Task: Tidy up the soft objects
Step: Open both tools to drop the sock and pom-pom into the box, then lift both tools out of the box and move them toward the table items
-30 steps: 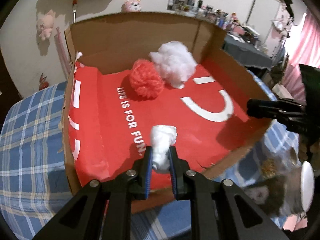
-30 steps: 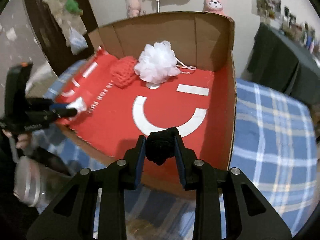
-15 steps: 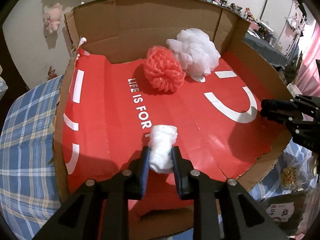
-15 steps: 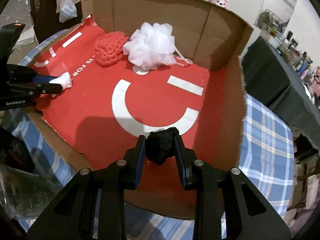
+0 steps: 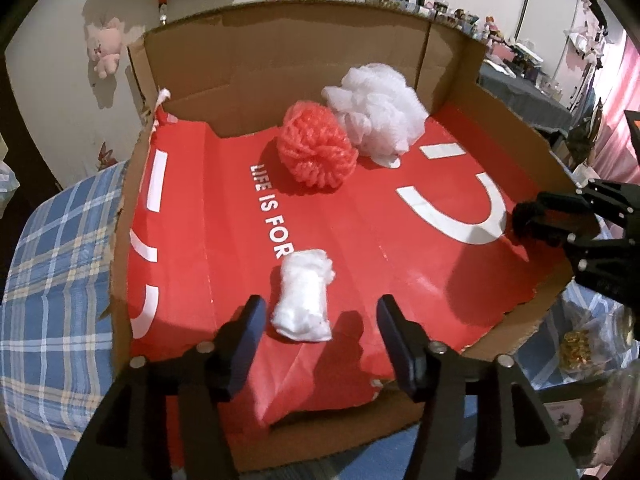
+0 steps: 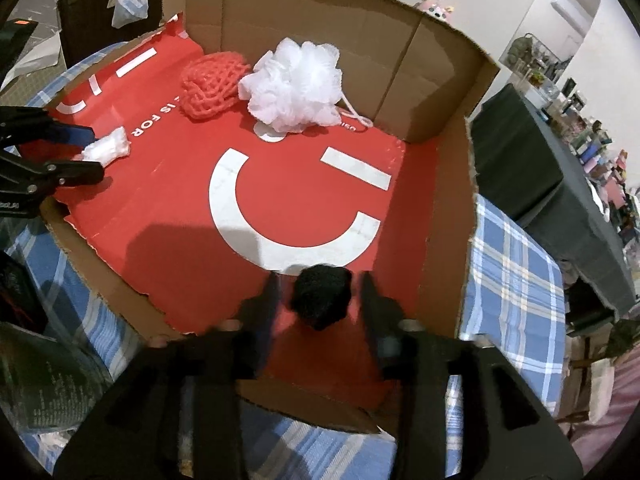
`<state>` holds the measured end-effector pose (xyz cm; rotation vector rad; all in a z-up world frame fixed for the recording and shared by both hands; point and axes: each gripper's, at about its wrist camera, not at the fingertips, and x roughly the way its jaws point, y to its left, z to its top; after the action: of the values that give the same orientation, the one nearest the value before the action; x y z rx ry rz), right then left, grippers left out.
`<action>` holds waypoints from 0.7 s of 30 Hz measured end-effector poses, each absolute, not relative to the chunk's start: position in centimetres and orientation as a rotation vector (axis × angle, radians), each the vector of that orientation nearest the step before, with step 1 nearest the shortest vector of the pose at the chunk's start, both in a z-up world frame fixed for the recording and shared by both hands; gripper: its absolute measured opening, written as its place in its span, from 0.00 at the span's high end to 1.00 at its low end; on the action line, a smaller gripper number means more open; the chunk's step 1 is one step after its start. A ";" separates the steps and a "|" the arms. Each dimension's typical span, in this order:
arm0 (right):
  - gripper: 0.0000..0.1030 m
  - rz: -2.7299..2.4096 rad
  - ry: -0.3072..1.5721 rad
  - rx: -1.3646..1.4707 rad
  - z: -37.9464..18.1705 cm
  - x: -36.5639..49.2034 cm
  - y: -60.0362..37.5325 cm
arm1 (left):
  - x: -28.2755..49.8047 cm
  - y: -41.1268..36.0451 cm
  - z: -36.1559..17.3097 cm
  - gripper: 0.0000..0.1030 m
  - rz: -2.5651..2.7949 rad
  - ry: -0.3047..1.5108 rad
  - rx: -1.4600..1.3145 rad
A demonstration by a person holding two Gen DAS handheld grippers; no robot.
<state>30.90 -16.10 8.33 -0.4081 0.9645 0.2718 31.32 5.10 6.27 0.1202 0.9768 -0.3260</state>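
Observation:
A cardboard box (image 5: 288,56) with a red printed floor (image 6: 304,196) holds a red yarn ball (image 5: 316,150) and a white mesh pouf (image 5: 376,112) at the back. A white cotton wad (image 5: 304,296) lies on the red floor between the open fingers of my left gripper (image 5: 320,312); it also shows in the right wrist view (image 6: 106,148). A black pompom (image 6: 322,296) lies on the floor between the open fingers of my right gripper (image 6: 318,300); it also shows in the left wrist view (image 5: 528,216).
The box sits on a blue plaid cloth (image 5: 52,280). A dark-covered table (image 6: 532,168) stands to the right. Bags and packets (image 5: 580,344) lie by the box's right front edge. Plush toys (image 5: 106,46) hang on the wall behind.
Both grippers have opened. The white wad and the black pompom were let go and now lie on the red floor. Both grippers moved further into the box.

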 end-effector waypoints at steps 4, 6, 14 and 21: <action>0.25 0.259 0.905 -0.433 9.6 30.0 -15.7 | 30.4 5.1 7.5 0.32 -0.329 0.942 0.118; 0.25 0.261 0.887 -0.410 10.6 29.5 -15.8 | 29.7 5.1 8.2 0.25 -0.323 0.915 0.110; 0.22 0.259 0.799 -0.286 15.3 25.0 -16.5 | 24.5 5.7 13.2 0.06 -0.303 0.757 0.056; 0.12 0.231 0.658 -0.246 18.8 18.2 -16.1 | 17.6 5.5 16.9 0.00 -0.300 0.604 0.041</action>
<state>18.18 -16.07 18.85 -0.2460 0.6583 0.2309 17.59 5.52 16.89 0.0413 0.6041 -0.2998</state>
